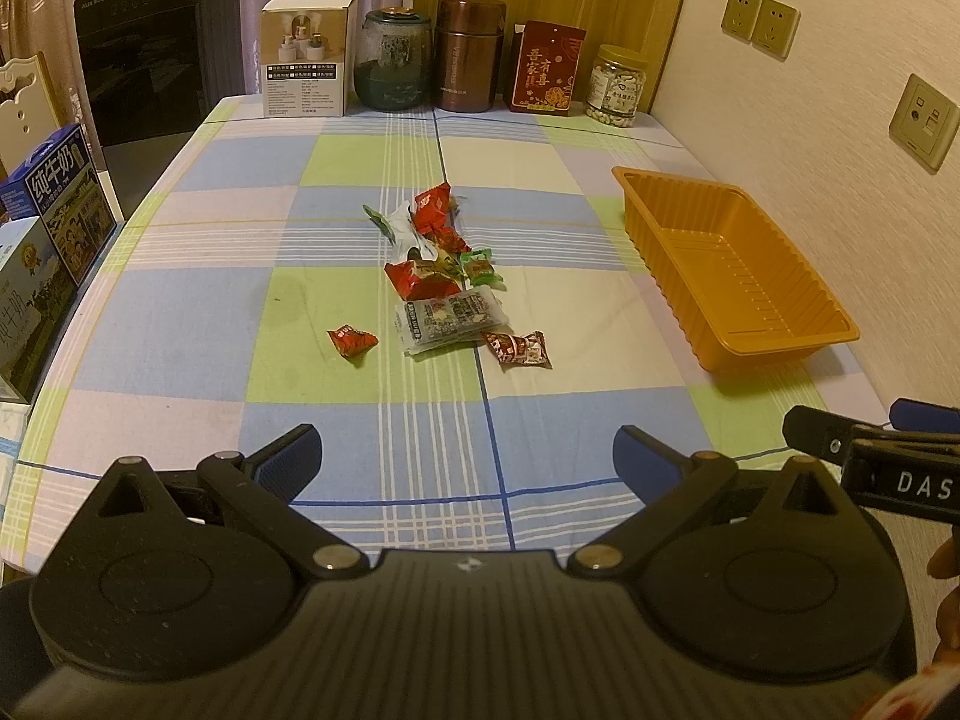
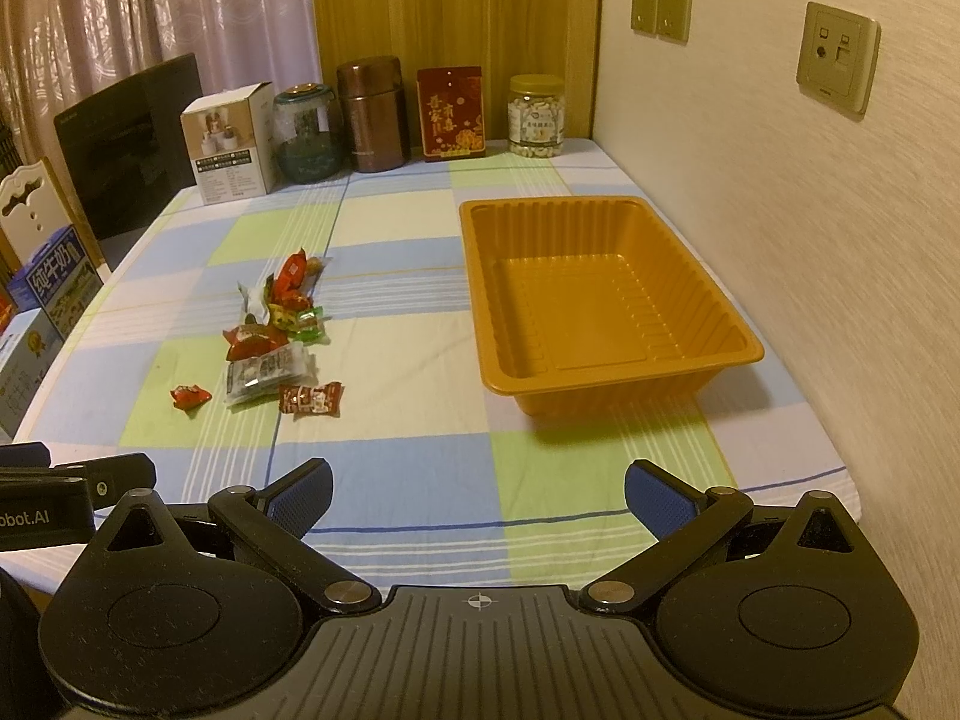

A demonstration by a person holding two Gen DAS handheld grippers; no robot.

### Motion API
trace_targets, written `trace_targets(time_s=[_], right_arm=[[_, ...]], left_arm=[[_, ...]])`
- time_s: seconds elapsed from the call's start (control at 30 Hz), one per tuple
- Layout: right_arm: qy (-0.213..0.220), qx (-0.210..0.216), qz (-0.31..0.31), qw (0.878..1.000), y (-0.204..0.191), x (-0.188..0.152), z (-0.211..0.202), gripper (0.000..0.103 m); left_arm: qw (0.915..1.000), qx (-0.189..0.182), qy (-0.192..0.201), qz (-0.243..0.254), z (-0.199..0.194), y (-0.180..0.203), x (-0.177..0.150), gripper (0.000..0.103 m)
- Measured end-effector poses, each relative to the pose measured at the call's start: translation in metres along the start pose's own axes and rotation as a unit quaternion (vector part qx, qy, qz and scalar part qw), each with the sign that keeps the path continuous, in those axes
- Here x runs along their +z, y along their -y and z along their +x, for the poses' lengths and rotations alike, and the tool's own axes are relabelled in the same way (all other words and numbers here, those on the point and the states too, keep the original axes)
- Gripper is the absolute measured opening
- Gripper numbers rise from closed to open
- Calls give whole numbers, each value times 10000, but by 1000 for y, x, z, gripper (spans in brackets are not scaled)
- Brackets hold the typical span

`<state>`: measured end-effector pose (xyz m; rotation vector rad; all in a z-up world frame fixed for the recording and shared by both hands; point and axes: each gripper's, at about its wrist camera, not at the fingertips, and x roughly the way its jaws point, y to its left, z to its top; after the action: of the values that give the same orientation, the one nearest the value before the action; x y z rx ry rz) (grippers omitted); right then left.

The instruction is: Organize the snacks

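Note:
Several wrapped snacks (image 1: 441,276) (image 2: 276,336) lie in a loose pile on the checked tablecloth, with one small red packet (image 1: 352,341) (image 2: 190,396) apart on the left. An empty orange plastic tray (image 1: 729,267) (image 2: 606,300) stands to the right of the pile, near the wall. My left gripper (image 1: 467,462) hovers open over the table's near edge, well short of the snacks. My right gripper (image 2: 478,492) is also open and holds nothing, near the front edge, between the pile and the tray.
Along the far edge stand a white box (image 1: 305,57), a glass jar (image 1: 393,60), a brown flask (image 1: 470,54), a red packet (image 1: 546,69) and a nut jar (image 1: 618,87). Milk cartons (image 1: 57,204) and a black appliance (image 1: 150,72) crowd the left. The wall (image 2: 840,252) borders the right.

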<state>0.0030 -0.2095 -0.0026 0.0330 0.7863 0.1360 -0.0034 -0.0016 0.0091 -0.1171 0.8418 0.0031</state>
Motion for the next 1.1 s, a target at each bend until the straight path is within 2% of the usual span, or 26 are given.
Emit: trace_targets(time_s=[0.57,0.83,1.1], right_arm=[[67,49,45,10000,0,-3,3,103],[128,166,73,9998,-9,-2,20,102],[99,398,-21,9992,-28,6,52,102]], left_arm=[[10000,41,20,-27,3,-5,-5,103],[9994,203,-35,-288,21,-37,0,103],[9988,384,-48,-288,56,-72,8,102]])
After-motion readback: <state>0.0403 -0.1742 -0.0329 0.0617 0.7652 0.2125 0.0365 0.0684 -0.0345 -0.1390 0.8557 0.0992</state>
